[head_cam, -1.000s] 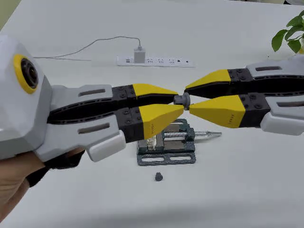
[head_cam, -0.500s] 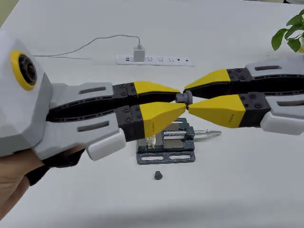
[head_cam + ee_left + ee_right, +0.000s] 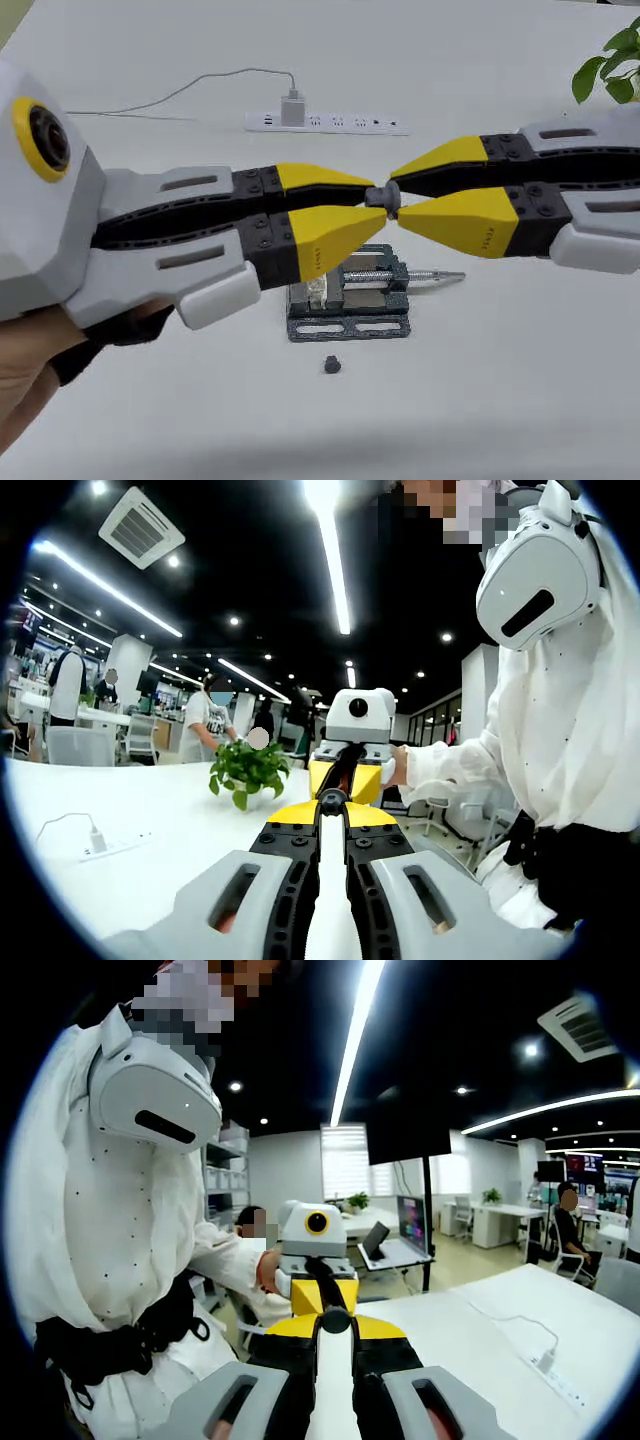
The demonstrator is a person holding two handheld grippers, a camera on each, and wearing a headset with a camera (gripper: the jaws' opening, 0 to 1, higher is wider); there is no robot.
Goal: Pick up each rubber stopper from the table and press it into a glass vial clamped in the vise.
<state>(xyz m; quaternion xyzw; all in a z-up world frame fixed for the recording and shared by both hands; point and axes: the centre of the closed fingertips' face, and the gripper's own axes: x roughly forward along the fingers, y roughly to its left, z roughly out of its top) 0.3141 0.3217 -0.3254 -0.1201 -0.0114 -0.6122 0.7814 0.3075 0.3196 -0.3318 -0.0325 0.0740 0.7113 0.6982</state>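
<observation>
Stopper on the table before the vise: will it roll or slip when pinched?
The loose stopper looks tiny and rounded on the smooth table, so a nudge would probably roll it. Being rubber, it is likely grippy and slightly yielding, not fragile. The held stopper sits pinched by left gripper and right gripper tips, so a tip pinch likely holds.

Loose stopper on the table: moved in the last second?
No. The loose stopper still sits just in front of the vise, same offset; only the camera shifted.
</observation>
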